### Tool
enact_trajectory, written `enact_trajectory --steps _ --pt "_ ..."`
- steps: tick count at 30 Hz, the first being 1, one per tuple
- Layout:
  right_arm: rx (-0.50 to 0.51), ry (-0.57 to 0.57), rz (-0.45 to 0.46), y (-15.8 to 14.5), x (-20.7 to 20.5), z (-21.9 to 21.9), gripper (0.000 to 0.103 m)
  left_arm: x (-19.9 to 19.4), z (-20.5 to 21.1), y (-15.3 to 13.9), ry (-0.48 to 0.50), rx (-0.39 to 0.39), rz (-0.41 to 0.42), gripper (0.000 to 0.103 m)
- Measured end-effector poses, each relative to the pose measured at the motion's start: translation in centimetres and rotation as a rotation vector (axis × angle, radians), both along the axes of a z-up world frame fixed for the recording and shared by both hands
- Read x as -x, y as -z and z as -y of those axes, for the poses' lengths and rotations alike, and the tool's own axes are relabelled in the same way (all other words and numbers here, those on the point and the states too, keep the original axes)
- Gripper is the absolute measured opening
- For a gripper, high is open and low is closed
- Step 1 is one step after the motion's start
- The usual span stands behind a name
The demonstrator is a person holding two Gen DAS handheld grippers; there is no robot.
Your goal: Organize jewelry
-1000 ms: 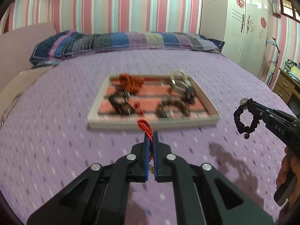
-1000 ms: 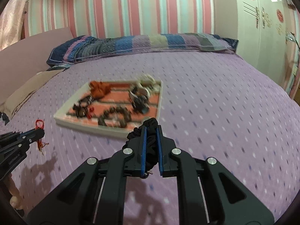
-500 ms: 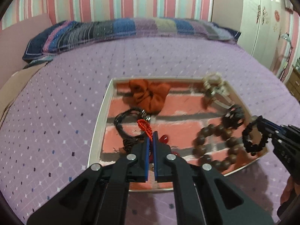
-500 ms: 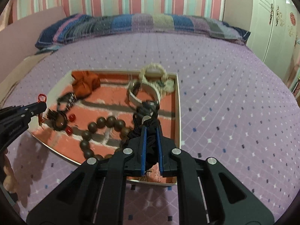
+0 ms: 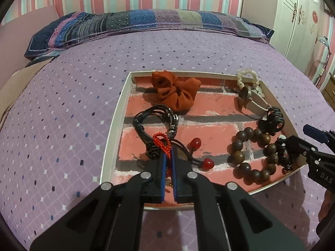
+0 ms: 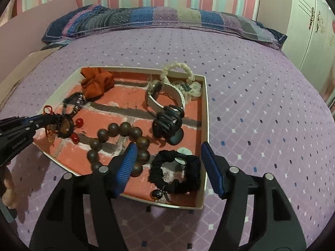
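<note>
Left claw (image 5: 169,161) clamped shut on a red knotted cord charm (image 5: 161,142), held over the near-left part of the tray (image 5: 114,123), loop poking out past the blue pads. Right claw (image 6: 167,165) with jaws just opened wide, nothing pressed between them; black scrunchie (image 6: 175,172) lying loose in the tray's near-right corner, between the spread pads but apart from them, small charm at its near edge. Tray white-rimmed, brick-print floor, sitting on a purple bedspread (image 5: 62,108). Inside: orange scrunchie (image 5: 174,91) far-left, black braided bracelet (image 5: 156,117) left of centre, two red beads (image 5: 202,152) near it, wooden bead bracelet (image 6: 123,140) near-centre, black hair claw clip (image 6: 168,123) just beyond the black scrunchie, white-strap watch (image 6: 163,95) and cream braided hair tie (image 6: 178,73) far-right. Striped pillow (image 5: 146,25) along the far edge of the bed, white wardrobe (image 5: 299,14) far right.
</note>
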State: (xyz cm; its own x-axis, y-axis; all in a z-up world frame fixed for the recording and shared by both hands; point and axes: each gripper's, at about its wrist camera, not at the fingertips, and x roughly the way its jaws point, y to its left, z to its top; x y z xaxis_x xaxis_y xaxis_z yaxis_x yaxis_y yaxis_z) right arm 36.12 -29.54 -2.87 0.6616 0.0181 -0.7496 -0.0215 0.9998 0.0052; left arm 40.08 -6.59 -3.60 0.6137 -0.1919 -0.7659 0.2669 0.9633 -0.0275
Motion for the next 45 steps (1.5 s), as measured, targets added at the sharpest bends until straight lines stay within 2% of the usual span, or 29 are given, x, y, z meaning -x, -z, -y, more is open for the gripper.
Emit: enact_trajectory --steps 2,3,4,5,7,11,14,17,19,21,23,30,35,39,41,45 --pt "-0.012 0.003 0.007 -0.5 0.2 0.2 0.066 0.5 -0.2 -0.8 0.007 0.016 0.009 0.009" --pt "-0.022 0.004 0.016 -1.0 0.5 0.4 0.068 0.8 -0.2 -1.2 0.009 0.019 0.017 0.021" --pt "-0.026 0.005 0.023 -1.3 0.6 0.5 0.070 1.2 -0.3 -1.8 0.008 0.017 0.033 0.046" --pt "-0.028 0.009 0.033 -1.7 0.8 0.5 0.071 1.7 -0.3 -2.5 0.001 0.014 0.065 0.056" --pt "-0.035 0.016 0.055 -2.5 1.3 0.8 0.072 2.5 -0.1 -3.5 0.010 0.017 0.103 0.060" --pt "-0.047 0.021 0.078 -3.8 2.2 1.0 0.074 3.0 0.1 -4.5 0.024 0.032 0.100 0.060" --pt "-0.052 0.027 0.105 -4.7 3.3 1.3 0.079 3.9 -0.2 -5.2 0.023 0.045 0.103 0.061" --pt "-0.067 0.041 0.141 -5.6 5.0 1.6 0.087 5.3 -1.1 -5.9 0.009 0.074 0.104 0.075" --pt "-0.059 0.051 0.173 -6.4 6.6 1.6 0.093 7.2 -1.9 -6.9 -0.023 0.057 0.143 0.087" --pt "-0.048 0.062 0.201 -7.0 8.2 1.4 0.099 9.2 -2.7 -7.8 -0.053 0.039 0.183 0.093" --pt "-0.038 0.067 0.225 -7.6 10.3 1.0 0.099 11.1 -3.5 -8.4 -0.069 0.037 0.203 0.095" --pt "0.001 0.043 0.282 -9.4 18.2 -0.4 0.099 19.3 -5.0 -9.3 -0.122 -0.049 0.238 0.096" --pt "-0.003 -0.022 0.301 -10.0 23.5 -1.0 0.099 25.1 -6.1 -9.2 -0.158 -0.024 0.255 0.098" --pt "0.036 -0.033 0.300 -9.5 26.3 -1.3 0.099 28.2 -6.2 -8.7 -0.175 -0.045 0.267 0.098" --pt "0.042 0.004 0.318 -8.9 27.7 -1.2 0.099 29.4 -5.9 -8.1 -0.170 -0.035 0.255 0.098" --pt "-0.013 0.055 0.325 -6.9 29.3 -0.3 0.099 30.7 -4.6 -6.9 -0.140 -0.060 0.256 0.098"
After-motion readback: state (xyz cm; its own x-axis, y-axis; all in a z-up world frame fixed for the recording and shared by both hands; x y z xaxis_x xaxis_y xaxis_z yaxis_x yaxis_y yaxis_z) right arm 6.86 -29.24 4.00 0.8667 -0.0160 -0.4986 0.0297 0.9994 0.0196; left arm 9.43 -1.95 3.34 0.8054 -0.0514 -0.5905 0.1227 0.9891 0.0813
